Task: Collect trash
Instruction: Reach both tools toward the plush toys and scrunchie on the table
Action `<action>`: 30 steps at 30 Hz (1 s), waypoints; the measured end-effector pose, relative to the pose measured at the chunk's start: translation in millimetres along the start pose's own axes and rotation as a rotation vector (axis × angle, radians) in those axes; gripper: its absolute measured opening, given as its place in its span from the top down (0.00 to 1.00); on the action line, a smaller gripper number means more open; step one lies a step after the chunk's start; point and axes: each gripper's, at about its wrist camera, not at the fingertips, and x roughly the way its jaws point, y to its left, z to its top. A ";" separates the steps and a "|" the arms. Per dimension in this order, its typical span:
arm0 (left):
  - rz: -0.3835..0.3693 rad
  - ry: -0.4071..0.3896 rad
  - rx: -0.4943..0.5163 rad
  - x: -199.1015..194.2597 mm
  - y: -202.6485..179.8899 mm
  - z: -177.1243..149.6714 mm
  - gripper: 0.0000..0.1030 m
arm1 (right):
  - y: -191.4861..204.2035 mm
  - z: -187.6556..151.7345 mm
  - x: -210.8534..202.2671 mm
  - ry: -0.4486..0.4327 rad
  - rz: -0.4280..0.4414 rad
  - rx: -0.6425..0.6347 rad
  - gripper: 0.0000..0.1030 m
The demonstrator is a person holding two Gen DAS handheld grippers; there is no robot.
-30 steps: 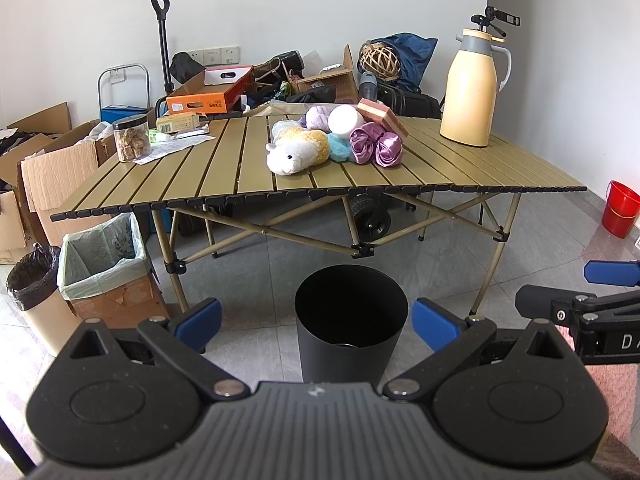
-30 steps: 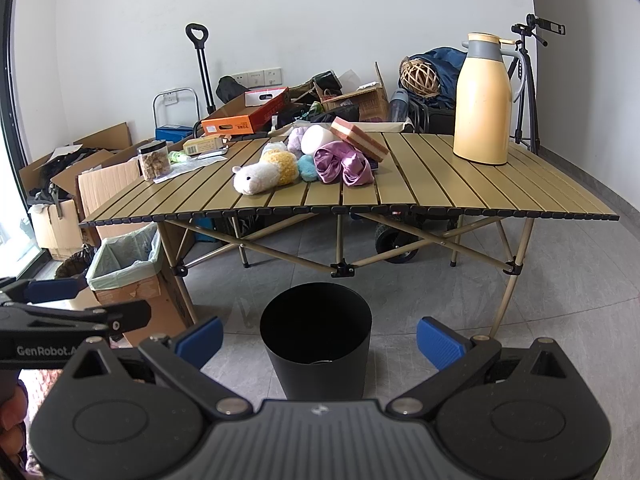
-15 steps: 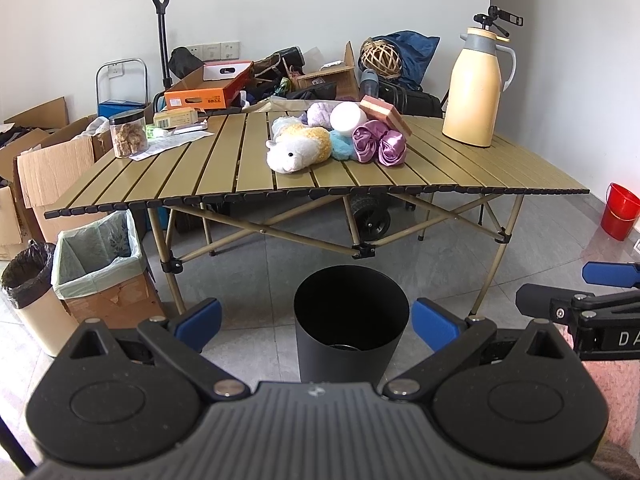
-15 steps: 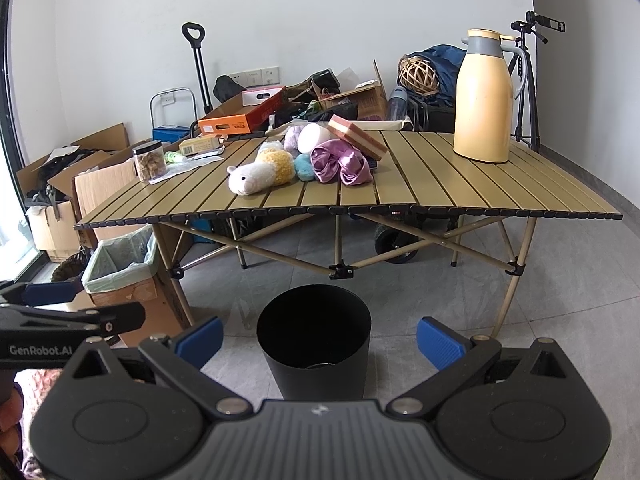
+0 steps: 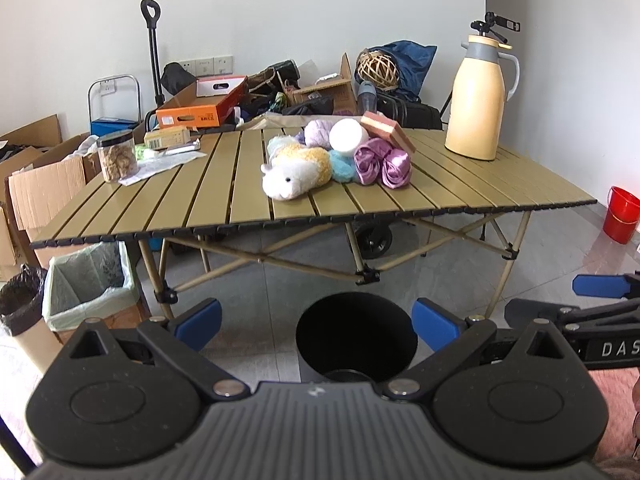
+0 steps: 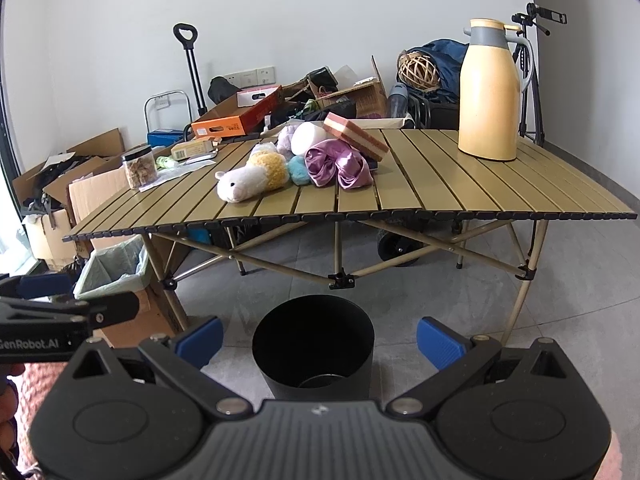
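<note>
Left gripper (image 5: 316,322) and right gripper (image 6: 320,340) both hung low over the floor, blue pads spread wide, nothing between them. Each one showed at the edge of the other's view, side by side.

Black bin (image 5: 356,336) stood upright on grey floor tiles (image 6: 560,320), just in front of the folding table (image 5: 200,200), between the two grippers; something round lay at its bottom, can't tell what.

Table top was tan slats on crossed legs. Middle of it: white-and-yellow plush toy (image 5: 294,172), blue fluff ball, crumpled purple fabric (image 5: 384,162), white roll, pink-striped box (image 5: 386,130), all clustered and touching. Far right: cream thermos jug (image 5: 478,98), upright, well apart from the cluster. Far left: lidded snack jar (image 5: 117,156) on papers.

Left of the table: lined cardboard bin (image 5: 90,284) and a black-bagged bin. Red bucket (image 5: 622,214) at right. Behind: boxes, bags, cart handle and a tripod against a white wall.
</note>
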 end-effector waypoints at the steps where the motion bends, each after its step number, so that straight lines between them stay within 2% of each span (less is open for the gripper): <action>1: 0.001 -0.006 -0.001 4.4 0.7 3.8 0.00 | -0.5 2.3 3.7 -0.003 0.000 0.002 0.00; 15: 0.009 -0.086 -0.048 64.6 18.0 49.9 0.00 | -12.6 47.7 53.6 -0.083 -0.016 0.040 0.00; 30: 0.032 -0.136 -0.093 141.5 25.2 102.5 0.00 | -24.3 98.5 119.9 -0.163 -0.032 0.041 0.00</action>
